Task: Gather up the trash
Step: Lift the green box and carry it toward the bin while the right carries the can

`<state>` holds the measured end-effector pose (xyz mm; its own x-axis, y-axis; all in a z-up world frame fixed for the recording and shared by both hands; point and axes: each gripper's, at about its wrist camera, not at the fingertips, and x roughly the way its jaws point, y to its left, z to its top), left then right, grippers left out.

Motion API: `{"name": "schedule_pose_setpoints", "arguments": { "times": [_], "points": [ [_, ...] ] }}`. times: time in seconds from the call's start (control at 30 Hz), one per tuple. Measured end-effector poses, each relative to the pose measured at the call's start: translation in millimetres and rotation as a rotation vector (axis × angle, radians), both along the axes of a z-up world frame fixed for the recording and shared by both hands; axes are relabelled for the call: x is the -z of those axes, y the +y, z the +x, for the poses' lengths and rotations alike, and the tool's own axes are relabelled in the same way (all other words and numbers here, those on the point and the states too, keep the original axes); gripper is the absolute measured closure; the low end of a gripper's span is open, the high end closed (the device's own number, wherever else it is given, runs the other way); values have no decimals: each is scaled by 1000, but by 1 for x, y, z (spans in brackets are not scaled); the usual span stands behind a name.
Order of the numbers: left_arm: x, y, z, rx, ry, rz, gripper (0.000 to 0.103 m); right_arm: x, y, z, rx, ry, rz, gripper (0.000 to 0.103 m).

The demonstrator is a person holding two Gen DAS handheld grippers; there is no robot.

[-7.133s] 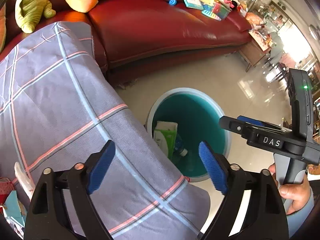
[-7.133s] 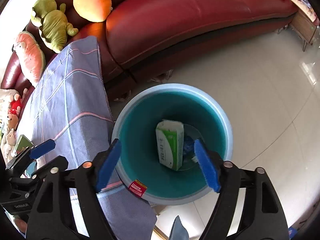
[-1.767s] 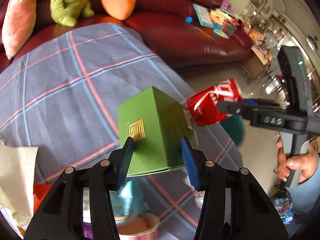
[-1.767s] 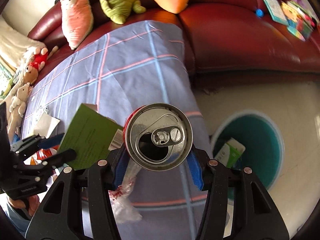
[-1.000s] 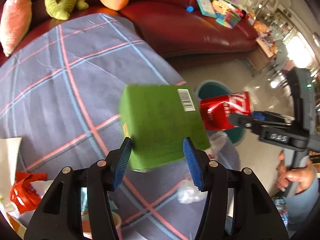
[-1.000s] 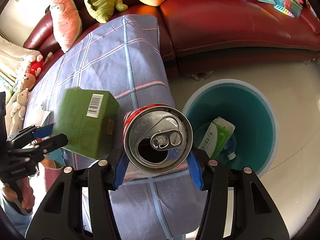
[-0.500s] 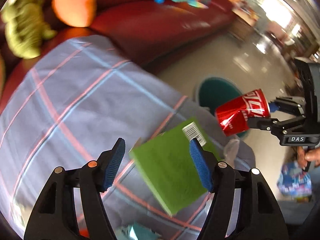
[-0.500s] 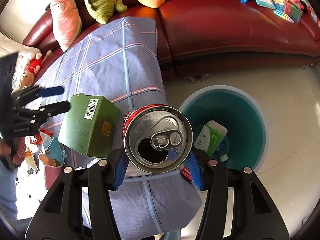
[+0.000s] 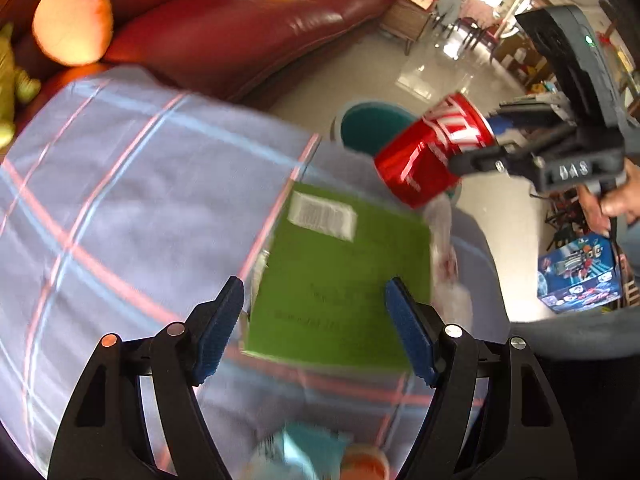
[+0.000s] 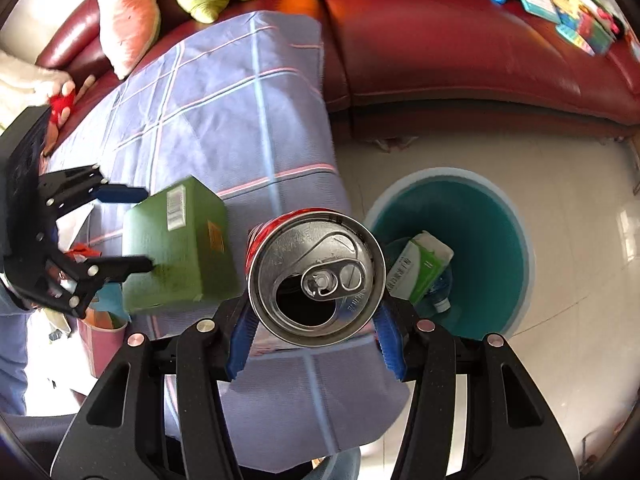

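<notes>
**Green box let go near the counter's end, can held fast**

Left wrist view was smeared by motion: the plaid cloth over the counter and the green box were blurred, the box's print unreadable, and a teal and orange clutter at the bottom edge could not be made out. The left hand-held gripper had just been opening; its blue pads stood wide with the green box seen between them, a gap showing on each side, so nothing pressed on it. Whether the box rested on the cloth or was in the air could not be told from this view.

The right hand-held gripper was clamped on the red soda can, the pads against its sides and its opened top facing the camera. The can hid most of what lay behind it.

Only the right wrist view showed inside the teal bin on the floor just past the counter's end: a green-and-white carton with a bottle partly hidden under it. It also showed the box near that end of the counter, in front of the left tool's fingers. Only the left wrist view showed the can's red side, the person's hand on the right tool's handle, and a blue toy box on the floor.
</notes>
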<state>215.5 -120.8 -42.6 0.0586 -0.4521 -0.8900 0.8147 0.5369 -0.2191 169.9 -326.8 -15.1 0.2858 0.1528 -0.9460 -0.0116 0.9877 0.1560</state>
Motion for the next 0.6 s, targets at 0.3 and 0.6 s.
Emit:
{"name": "schedule_pose_setpoints", "arguments": {
  "times": [0.3,0.6],
  "points": [
    [3,41,-11,-182,79,-111,28,-19,38,-3,-35,-37,-48,53],
    [17,30,5,-260,232,-231,57,-39,36,-14,-2,-76,-87,53]
  ]
}}
